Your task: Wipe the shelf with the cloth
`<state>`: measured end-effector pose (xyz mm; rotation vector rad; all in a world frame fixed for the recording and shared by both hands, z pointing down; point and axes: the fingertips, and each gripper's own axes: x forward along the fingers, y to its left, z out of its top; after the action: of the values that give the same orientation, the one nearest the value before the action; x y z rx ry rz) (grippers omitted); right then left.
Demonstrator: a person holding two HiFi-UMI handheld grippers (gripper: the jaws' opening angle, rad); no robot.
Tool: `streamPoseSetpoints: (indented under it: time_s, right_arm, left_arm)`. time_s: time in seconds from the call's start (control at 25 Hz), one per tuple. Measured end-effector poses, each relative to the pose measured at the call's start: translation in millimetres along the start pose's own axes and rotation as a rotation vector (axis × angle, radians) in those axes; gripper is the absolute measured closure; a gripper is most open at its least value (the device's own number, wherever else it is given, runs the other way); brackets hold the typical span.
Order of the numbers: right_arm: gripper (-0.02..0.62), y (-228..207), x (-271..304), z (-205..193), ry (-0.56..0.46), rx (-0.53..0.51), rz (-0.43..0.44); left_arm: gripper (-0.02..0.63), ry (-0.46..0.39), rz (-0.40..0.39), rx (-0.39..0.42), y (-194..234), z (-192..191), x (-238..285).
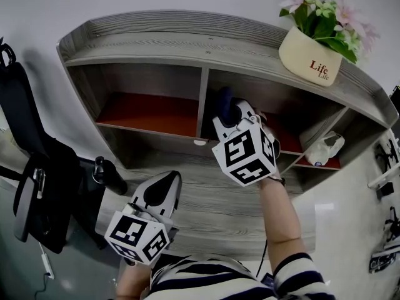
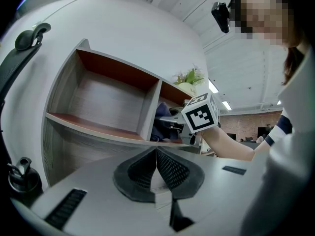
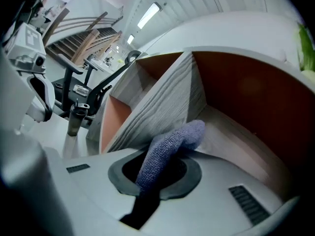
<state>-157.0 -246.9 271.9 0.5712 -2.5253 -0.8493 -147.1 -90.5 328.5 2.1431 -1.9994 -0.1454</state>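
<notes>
A grey wooden shelf unit (image 1: 187, 39) with red-brown compartment floors stands against the wall. My right gripper (image 3: 158, 167) is shut on a blue-purple cloth (image 3: 170, 146). The cloth's free end curls against the floor (image 3: 241, 144) of the middle compartment, close to the upright divider (image 3: 162, 104). From the head view the cloth (image 1: 224, 99) shows dark inside that compartment, ahead of the right gripper's marker cube (image 1: 245, 152). My left gripper (image 2: 156, 155) is shut on nothing and hangs low over the grey ledge (image 1: 206, 192) in front of the shelf.
A cream flower pot (image 1: 310, 58) stands on the shelf top at the right. A crumpled white thing (image 1: 325, 149) lies in the right compartment. The left compartment (image 1: 150, 112) holds nothing. A dark bottle (image 1: 106, 174) and a black chair (image 1: 31, 167) stand at the left.
</notes>
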Motion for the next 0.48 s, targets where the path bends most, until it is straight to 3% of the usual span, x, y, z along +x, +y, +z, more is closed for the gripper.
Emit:
streamPoseSetpoints:
  time_s: [0.16, 0.48]
  right_arm:
    - [0.551, -12.5, -16.9, 9.7, -0.058, -0.006, -0.115]
    - [0.551, -13.6, -42.5, 25.2, -0.135, 0.033, -0.126]
  left_arm:
    - [0.590, -0.004, -0.005, -0.001, 0.2, 0.3, 1.6]
    - [0.590, 0.000, -0.014, 0.003, -2.0, -0.7, 4.8]
